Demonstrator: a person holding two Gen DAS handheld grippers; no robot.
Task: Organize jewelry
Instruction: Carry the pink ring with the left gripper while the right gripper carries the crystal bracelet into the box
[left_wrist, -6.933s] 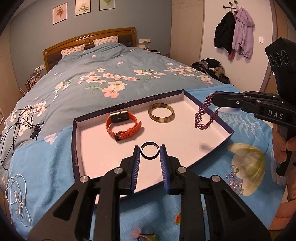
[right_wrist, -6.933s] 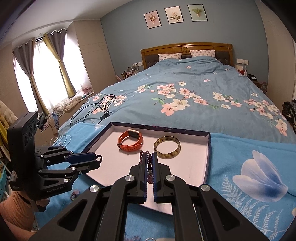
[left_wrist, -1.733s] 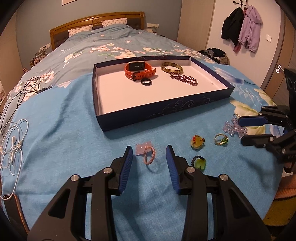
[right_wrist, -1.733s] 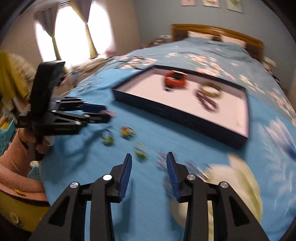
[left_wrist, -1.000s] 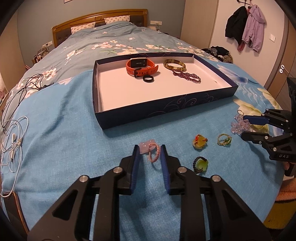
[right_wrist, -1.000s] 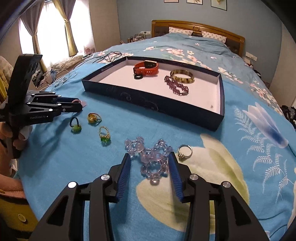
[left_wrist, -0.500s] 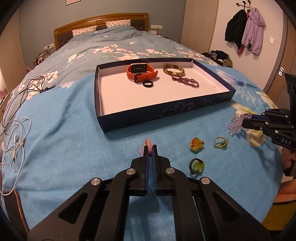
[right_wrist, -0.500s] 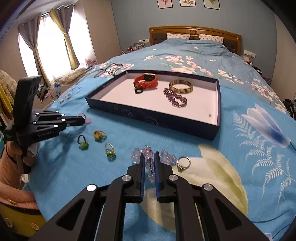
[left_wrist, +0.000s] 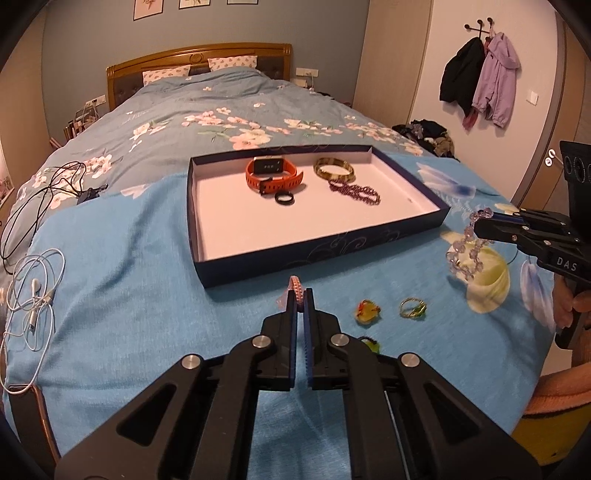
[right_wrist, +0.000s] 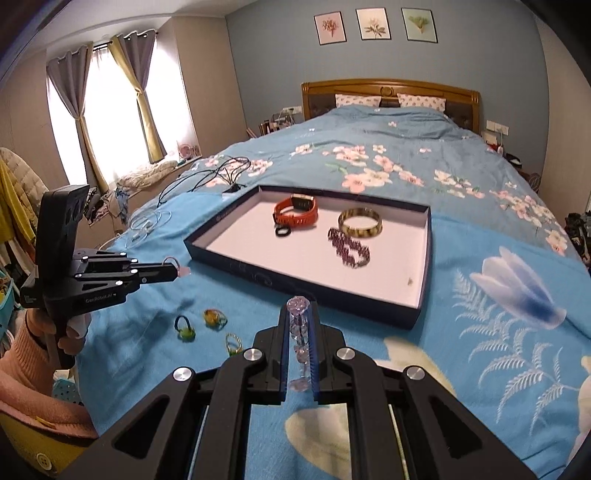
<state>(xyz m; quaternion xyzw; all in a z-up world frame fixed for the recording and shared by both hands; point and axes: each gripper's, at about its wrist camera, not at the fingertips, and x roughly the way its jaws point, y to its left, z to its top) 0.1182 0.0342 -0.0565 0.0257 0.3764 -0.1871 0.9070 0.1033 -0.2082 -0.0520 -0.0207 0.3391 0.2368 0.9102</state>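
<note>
The left gripper (left_wrist: 302, 295) is clamping the pink bracelet (left_wrist: 296, 288), and the right gripper (right_wrist: 299, 314) is pinching the crystal bracelet (right_wrist: 300, 334); both are now raised higher above the bed (left_wrist: 129, 295), short of the tray (left_wrist: 332, 247).
</note>
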